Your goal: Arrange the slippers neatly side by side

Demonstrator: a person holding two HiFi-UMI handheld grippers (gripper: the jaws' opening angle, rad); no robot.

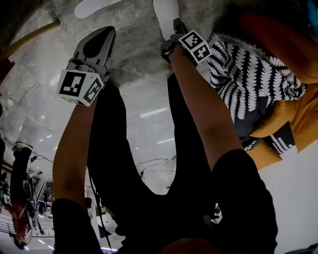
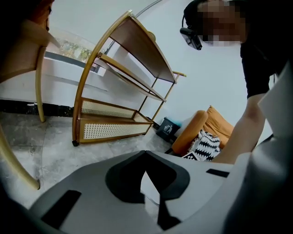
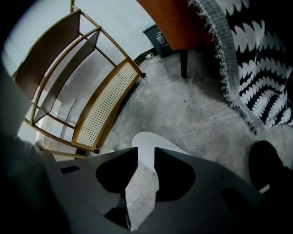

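Grey concrete floor [image 1: 134, 47], two white slippers well apart left of orange armchair [image 1: 285, 42], far slipper [image 1: 94, 6], left claw [image 2: 145, 152] closed, empty, right claw [image 3: 146, 153] open over near slipper [image 3: 147, 139]

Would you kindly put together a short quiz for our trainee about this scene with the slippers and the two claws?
1. True or false: the left claw stands wide open.
2. What lies over the orange chair? A) a black-and-white blanket B) a red towel C) a grey coat
3. How many white slippers lie on the floor in the head view?
Key: 1 false, its tips meet; 2 A; 3 two.
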